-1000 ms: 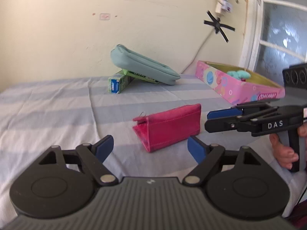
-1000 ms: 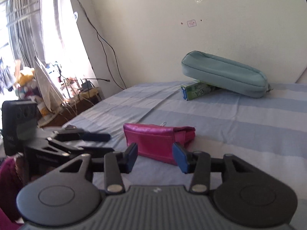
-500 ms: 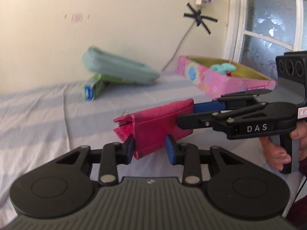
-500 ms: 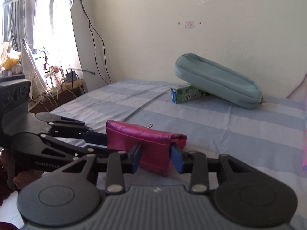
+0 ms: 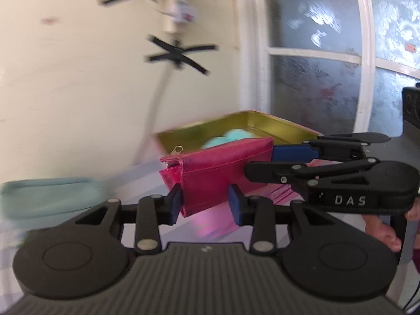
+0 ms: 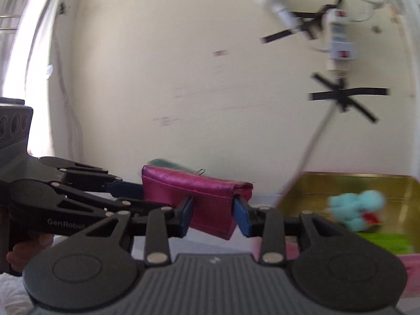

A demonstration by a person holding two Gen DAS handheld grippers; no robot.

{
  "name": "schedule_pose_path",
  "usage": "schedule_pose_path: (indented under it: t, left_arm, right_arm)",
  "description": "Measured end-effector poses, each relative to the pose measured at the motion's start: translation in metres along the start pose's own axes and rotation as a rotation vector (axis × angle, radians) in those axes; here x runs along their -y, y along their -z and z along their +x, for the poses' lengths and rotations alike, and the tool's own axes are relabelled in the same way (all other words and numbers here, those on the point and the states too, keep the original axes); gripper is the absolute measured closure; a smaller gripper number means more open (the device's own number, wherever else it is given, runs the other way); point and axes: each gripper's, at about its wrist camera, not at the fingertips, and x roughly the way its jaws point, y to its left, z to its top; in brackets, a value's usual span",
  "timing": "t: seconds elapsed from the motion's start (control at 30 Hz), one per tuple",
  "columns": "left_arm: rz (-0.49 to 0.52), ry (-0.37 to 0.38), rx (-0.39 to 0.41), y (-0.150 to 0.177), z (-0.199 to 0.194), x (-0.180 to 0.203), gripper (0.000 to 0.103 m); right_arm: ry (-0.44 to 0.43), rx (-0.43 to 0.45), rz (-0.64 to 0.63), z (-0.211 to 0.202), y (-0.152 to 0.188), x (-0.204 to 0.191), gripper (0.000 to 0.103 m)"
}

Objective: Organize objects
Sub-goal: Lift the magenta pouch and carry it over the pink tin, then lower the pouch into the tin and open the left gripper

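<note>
A pink zip pouch (image 5: 218, 165) hangs in the air, held at both ends. My left gripper (image 5: 204, 204) has its blue pads pressed on the pouch's left end, and its jaws are opening slightly. My right gripper (image 6: 214, 218) is shut on the other end of the pouch (image 6: 199, 189). In the left wrist view the right gripper (image 5: 260, 161) comes in from the right; in the right wrist view the left gripper (image 6: 147, 197) comes in from the left. Just behind the pouch stands a pink box (image 5: 257, 123) with a gold inside, holding a teal plush toy (image 6: 354, 210).
A teal pencil case (image 5: 47, 197) lies blurred at the left on the striped bed cover. A power strip (image 6: 341, 39) and its cable are taped to the cream wall. A frosted window (image 5: 328, 78) stands to the right of the box (image 6: 341, 183). A hand (image 5: 380, 233) holds the right gripper's handle.
Both grippers closed on the pink pouch, lifted it off the bed cover and swung it right toward the pink box. The teal pencil case slid off to the left of view.
</note>
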Motion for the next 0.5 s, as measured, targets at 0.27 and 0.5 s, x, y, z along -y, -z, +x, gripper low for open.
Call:
schedule_pose_path:
  t: [0.27, 0.5]
  left_arm:
    - [0.030, 0.101, -0.127, -0.046, 0.111, 0.049, 0.061]
    - [0.074, 0.094, -0.346, -0.055, 0.195, 0.065, 0.058]
  right_arm:
    - [0.180, -0.079, 0.100, -0.008, 0.000, 0.115, 0.069]
    - [0.256, -0.255, 0.121, 0.032, -0.006, 0.180, 0.069]
